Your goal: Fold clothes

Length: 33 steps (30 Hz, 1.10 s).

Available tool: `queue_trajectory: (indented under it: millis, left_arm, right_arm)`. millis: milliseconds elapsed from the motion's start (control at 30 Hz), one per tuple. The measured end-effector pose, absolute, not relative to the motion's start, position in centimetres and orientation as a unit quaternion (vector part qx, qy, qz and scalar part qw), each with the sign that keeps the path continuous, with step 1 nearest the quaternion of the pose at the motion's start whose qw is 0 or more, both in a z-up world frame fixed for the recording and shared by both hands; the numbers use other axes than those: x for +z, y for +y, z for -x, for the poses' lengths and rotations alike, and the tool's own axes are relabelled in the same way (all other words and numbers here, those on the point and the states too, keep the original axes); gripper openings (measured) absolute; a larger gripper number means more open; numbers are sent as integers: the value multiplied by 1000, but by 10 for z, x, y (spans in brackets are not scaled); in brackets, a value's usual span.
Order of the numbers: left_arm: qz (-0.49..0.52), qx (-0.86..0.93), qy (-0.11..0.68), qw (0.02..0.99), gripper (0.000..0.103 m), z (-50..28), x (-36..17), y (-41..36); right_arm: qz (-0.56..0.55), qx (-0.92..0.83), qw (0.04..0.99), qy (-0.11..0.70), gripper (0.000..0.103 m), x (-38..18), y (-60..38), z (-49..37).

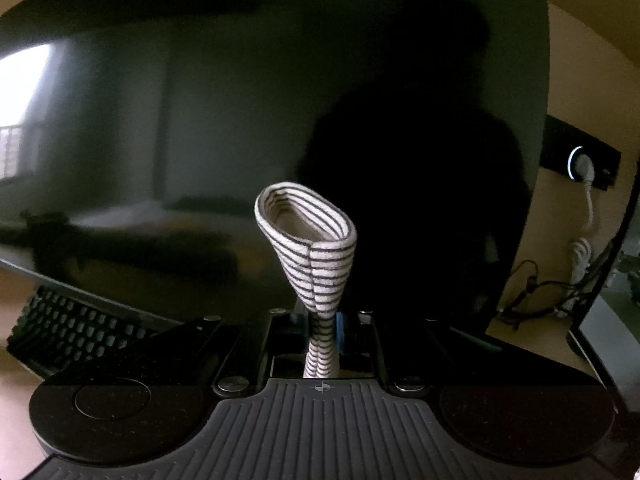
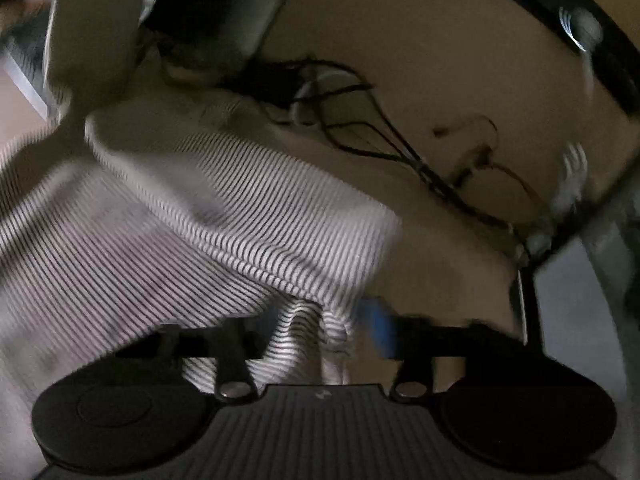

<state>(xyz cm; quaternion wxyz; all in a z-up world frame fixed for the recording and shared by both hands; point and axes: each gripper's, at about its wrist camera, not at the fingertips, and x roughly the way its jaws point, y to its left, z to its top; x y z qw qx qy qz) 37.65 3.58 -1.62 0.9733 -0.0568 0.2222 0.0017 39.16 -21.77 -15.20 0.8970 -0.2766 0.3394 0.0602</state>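
Cuff [image 1: 310, 256] of the striped garment sits pinched in my left gripper [image 1: 322, 332], raised before a dark monitor [image 1: 240, 100]. My right gripper [image 2: 332, 332] clamps bunched fabric [image 2: 224, 216]; I'd draw both apart evenly, keeping tension.

Sleeve cuff [image 1: 310, 256] stands pinched in left gripper [image 1: 322, 328], monitor [image 1: 240, 120] behind it, keyboard [image 1: 72, 332] left below monitor, cables [image 1: 536, 292] right.

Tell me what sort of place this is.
Probably a home or office computer desk: a large dark monitor, a black keyboard below it, and tangled cables on the tan desk. The striped garment lies on it.
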Motion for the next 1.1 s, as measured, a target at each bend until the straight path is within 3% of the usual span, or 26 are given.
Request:
queue_trajectory:
  millis: [133,233,367,533,600,633,667,767,900,1000,1100]
  left_arm:
    - [64,7,222,973,14,-374,-17,38]
    - [72,6,224,972,17,-376,-20,35]
    - [65,0,222,973,23,-368,-18,32]
    - [56,9,230,972,23,-365,-18,30]
    - [50,13,233,971,23,-364,-18,30]
    - [47,14,234,971,23,-363,-18,29]
    - [46,14,234,971,23,-363,-18,30]
    - [51,10,232,971,23,-357,-17,36]
    - [66,1,229,971,24,-358,-21,39]
    - [76,-11,229,971,24,-362,-26,36]
    - [76,-26,233,969,24,-362,-29,32]
  right_arm:
    - [238,30,922,305,10,-117,-232,-397]
    - [289,50,900,323,17,-118,-233,-390]
    - [322,121,896,282,54,-123,-213,-362]
    - [363,202,879,235,55,-152,-143,-368]
    - [386,216,869,222,49,-166,-123,-376]
    - [393,223,864,221,36,-171,-118,-381]
    - [400,230,859,220,5,-177,-112,-386]
    - [368,207,882,209,5,-160,-125,-390]
    - [270,192,916,227,4,-96,-176,-370]
    - [249,217,906,266,5,-77,-194,-345]
    - [185,292,865,362,8,-87,-193,-330]
